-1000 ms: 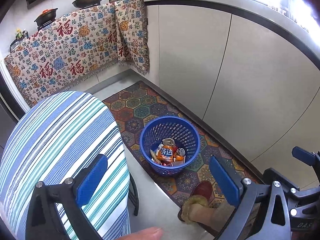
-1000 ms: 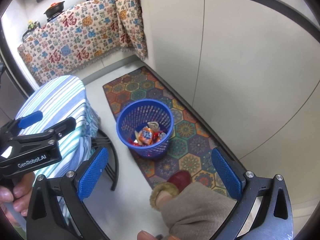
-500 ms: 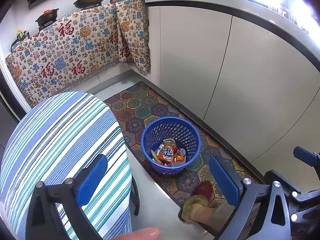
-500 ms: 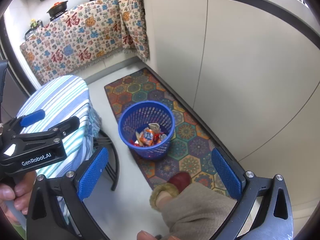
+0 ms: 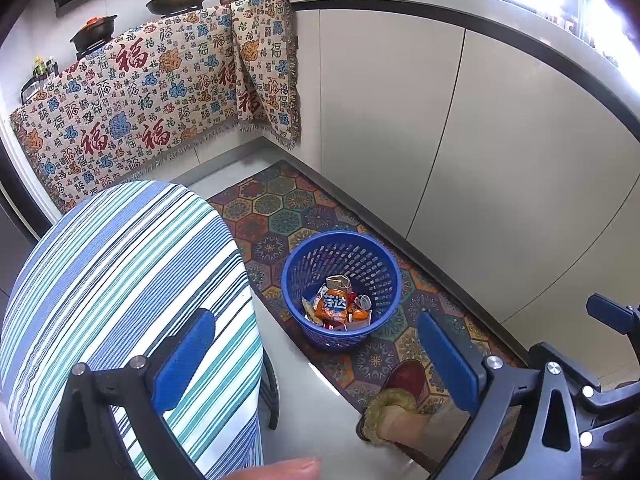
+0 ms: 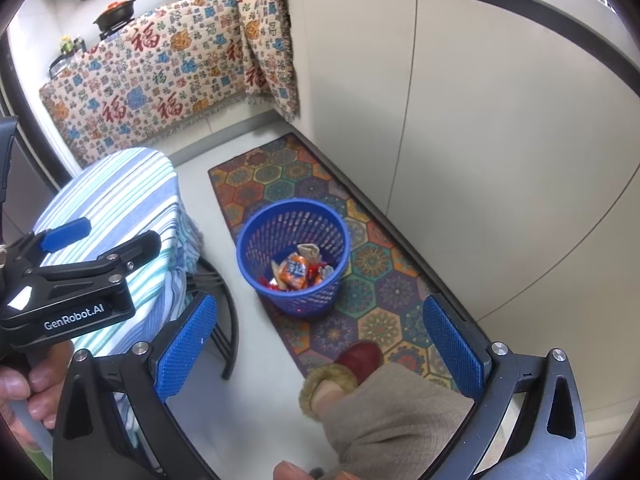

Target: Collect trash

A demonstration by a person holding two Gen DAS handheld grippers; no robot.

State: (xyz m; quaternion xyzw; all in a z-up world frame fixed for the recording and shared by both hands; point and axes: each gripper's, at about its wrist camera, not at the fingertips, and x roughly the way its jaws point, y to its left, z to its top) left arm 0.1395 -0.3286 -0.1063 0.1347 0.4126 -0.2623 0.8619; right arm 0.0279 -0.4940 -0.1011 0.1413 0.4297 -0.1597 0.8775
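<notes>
Striped table (image 5: 120,280) on your left, patterned rug (image 6: 320,208) along the cabinets. Blue basket (image 5: 342,248) sits on the rug, wrappers (image 5: 334,306) inside. Your left gripper (image 5: 316,356) and right gripper (image 6: 320,344): both spread wide, holding nothing.

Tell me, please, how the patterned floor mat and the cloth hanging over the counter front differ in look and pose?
The floor mat lies flat on the floor, while the hanging cloth drapes down from the counter edge. The floor mat shows dark, multicoloured hexagon tiles; the hanging cloth has a cream ground with red characters and blue and orange motifs. The floor mat carries the blue basket; the hanging cloth bears nothing on its face. Both are busy, colourful textiles.
</notes>
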